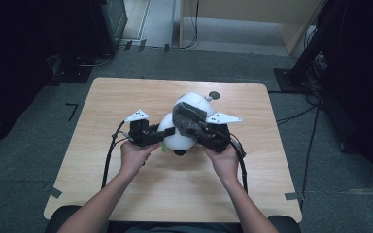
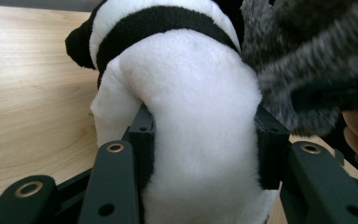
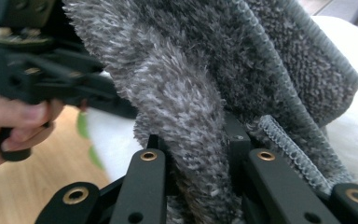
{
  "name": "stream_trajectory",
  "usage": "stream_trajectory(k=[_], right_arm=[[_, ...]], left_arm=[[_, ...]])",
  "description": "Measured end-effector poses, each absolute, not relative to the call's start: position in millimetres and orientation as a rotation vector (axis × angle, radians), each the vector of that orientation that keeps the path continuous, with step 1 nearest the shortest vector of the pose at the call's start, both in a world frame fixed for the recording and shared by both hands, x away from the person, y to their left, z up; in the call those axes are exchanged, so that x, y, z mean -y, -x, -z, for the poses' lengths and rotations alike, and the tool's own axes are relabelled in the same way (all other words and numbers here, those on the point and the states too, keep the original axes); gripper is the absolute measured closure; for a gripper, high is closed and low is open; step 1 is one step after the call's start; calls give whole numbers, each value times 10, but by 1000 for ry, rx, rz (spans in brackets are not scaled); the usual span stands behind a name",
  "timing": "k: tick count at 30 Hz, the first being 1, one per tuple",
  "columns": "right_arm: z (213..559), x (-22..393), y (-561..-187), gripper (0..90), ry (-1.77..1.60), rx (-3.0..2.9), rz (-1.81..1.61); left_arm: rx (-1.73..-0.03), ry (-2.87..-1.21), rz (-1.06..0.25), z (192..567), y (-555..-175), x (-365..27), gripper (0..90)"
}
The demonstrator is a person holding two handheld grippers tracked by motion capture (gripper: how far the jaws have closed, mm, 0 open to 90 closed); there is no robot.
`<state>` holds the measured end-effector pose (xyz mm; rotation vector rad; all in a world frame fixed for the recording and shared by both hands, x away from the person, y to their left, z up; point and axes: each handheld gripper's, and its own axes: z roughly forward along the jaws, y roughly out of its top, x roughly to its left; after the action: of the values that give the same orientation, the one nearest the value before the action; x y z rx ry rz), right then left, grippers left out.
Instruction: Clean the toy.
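Pale wood table (image 1: 126, 194) stands on grey carpet, with the person's forearms coming in over its near edge. Just past the middle of the surface, the left gripper (image 1: 161, 135) clamps its jaws on the white body of a plush panda (image 1: 187, 104), the pads (image 2: 142, 140) sunk into the fur. Beside it the right gripper (image 1: 199, 132) pinches a fold of grey towel (image 3: 242, 74), which drapes over the panda's back. Farther off, the panda's head points toward the far edge.

Bare table (image 1: 126, 97) around plush panda (image 1: 184, 104)
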<state>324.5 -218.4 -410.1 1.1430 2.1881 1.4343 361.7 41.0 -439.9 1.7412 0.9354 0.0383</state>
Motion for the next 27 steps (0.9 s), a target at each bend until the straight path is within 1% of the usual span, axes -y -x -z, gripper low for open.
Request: stream_trajectory(k=[2,7,19,27], right_arm=[[4112,2114,-3222,762,-1122,-2212,-1433],[4160,1931,-3162,762,-1059,-2269,-1401],[4292,1593,-3005,763,-912,-2349,-1347],[4538,1358,-2945,765,-783,-2427,-1214]], left_arm=[[-954,-1730,-30,4407,-3622,-413,538],[-966,-1740,-60,4407,-3612,-403,542],[-1005,-1706,-52,4404,-3623,-445,550],[-994,-1678,-56,4367,-3604,-446,550]])
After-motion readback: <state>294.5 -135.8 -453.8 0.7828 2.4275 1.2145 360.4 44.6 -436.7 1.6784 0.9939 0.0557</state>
